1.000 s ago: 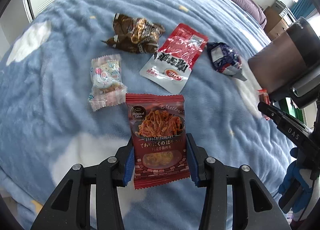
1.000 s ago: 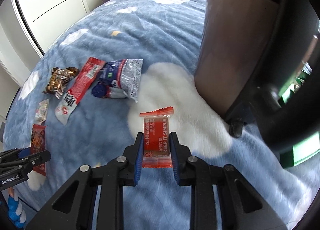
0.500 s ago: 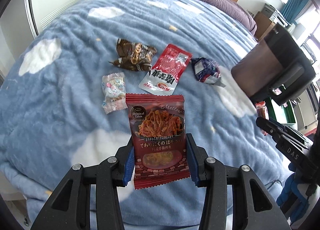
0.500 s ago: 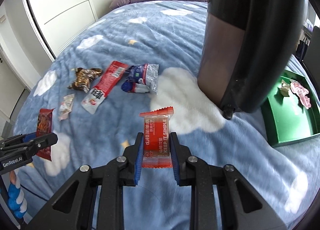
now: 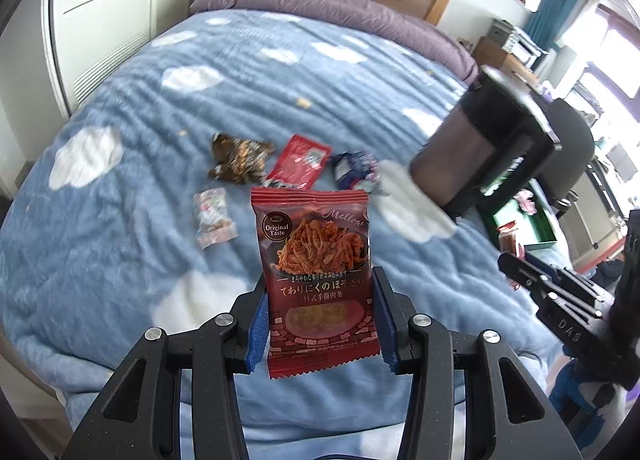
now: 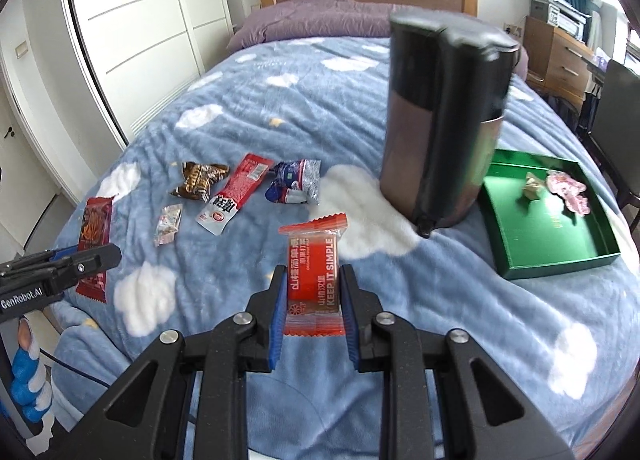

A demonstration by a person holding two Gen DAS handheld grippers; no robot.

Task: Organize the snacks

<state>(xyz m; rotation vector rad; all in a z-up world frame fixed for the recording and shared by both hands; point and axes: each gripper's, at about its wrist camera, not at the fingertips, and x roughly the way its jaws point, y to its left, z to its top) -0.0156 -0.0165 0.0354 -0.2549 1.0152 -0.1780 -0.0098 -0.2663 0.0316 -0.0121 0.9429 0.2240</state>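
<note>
Left wrist view: my left tongs are gripping the dark red noodle-snack packet by its lower sides, and it is standing upright between the blue pads, clear of the bed. Beyond the tongs, four snacks are lying on the blanket: a pale candy wrapper ahead to the left, a brown wrapper farther out, a red sachet and a blue-and-white packet beside it. A dark cylindrical container is standing ahead to the right.

Right wrist view: my right tongs are clamping a small red sachet upright, lifted off the bed. Ahead to the right, just past the container, a green tray is lying with two small wrapped items already in it. The four loose snacks are lying ahead to the left.

Assessment: I am judging the task as partly done. Two items are sitting in the tray, two are being carried, and four are awaiting collection on the blanket.
</note>
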